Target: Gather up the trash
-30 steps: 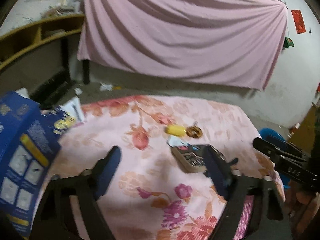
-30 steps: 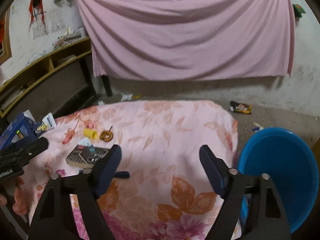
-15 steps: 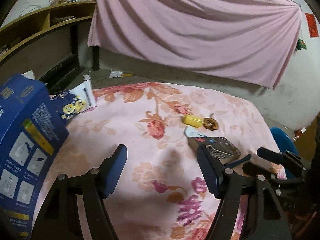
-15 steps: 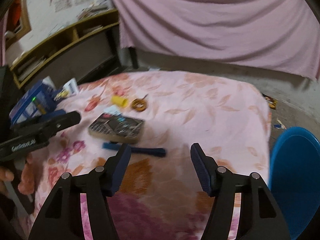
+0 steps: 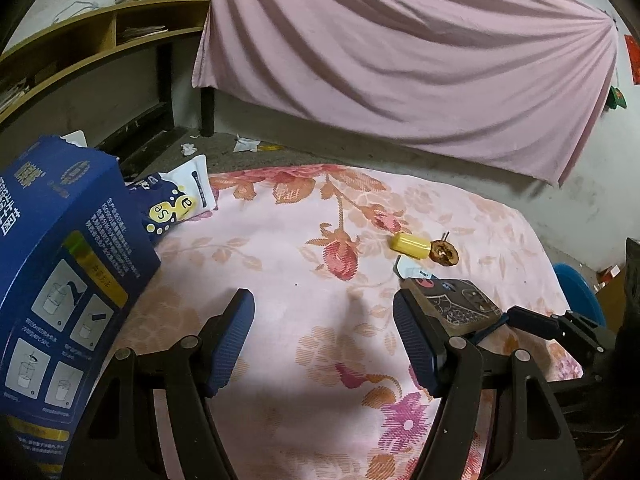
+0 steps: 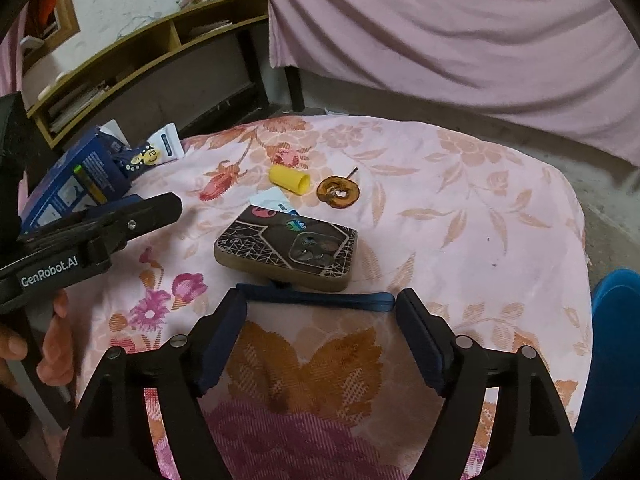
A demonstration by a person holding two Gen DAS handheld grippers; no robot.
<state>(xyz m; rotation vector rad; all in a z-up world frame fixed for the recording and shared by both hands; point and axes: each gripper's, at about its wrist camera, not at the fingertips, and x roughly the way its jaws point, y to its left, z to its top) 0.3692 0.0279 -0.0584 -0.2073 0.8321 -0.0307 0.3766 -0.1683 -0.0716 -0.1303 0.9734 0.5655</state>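
Note:
On the floral cloth lie a yellow cap (image 6: 289, 178), a brown dried ring (image 6: 338, 193), a white paper scrap (image 6: 272, 200), a dark phone case (image 6: 286, 251) and a blue strap (image 6: 316, 299). The cap (image 5: 411, 245), ring (image 5: 444, 253) and case (image 5: 460, 307) also show in the left wrist view. My right gripper (image 6: 320, 320) is open, just short of the strap. My left gripper (image 5: 322, 326) is open and empty over bare cloth, left of the case. A blue carton (image 5: 52, 280) and a white-blue pouch (image 5: 180, 200) lie at the left.
A blue bucket (image 6: 616, 360) stands on the floor right of the table. A wooden shelf (image 6: 140, 52) and a pink hanging sheet (image 5: 400, 60) are behind. Paper scraps (image 5: 244, 144) lie on the floor. The left gripper's body (image 6: 88, 236) reaches in from the left of the right wrist view.
Both grippers have moved forward and lower over the table. The right one has turned left, so the case and strap now sit just ahead of its fingers.

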